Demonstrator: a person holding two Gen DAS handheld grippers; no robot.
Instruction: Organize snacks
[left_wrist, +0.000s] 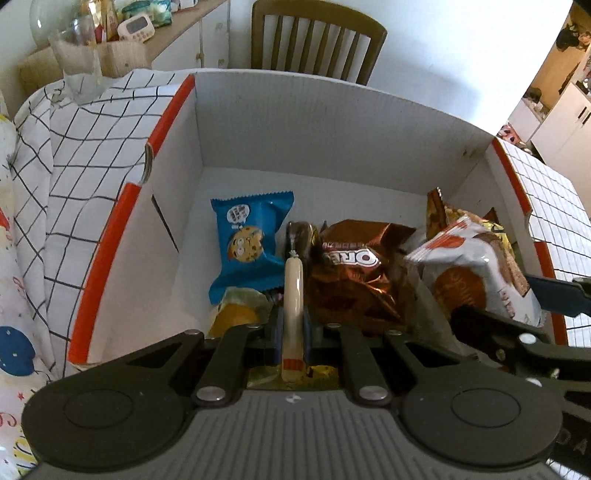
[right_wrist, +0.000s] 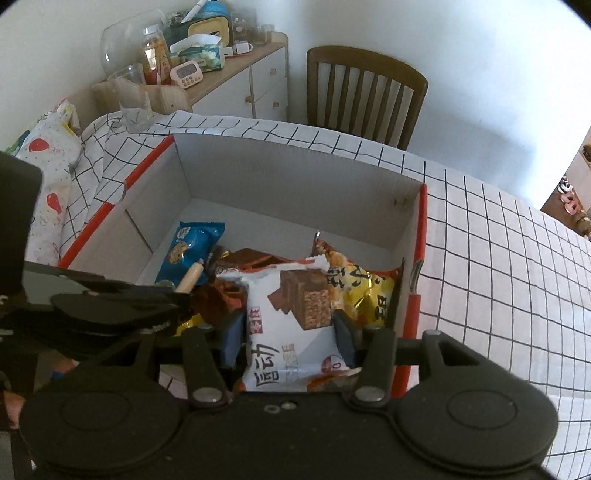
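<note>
A white cardboard box with red rims holds snacks: a blue cookie packet, a brown Oreo packet and a yellow packet. My left gripper is shut on a pale sausage stick, held over the near side of the box. My right gripper is shut on a white wafer packet above the box's near right part. The right gripper and wafer packet show at the right of the left wrist view. The left gripper shows at the left of the right wrist view with the sausage.
The box stands on a table with a white grid-pattern cloth. A wooden chair is behind the table. A cluttered sideboard and a clear glass stand at the back left. A balloon-print fabric lies left.
</note>
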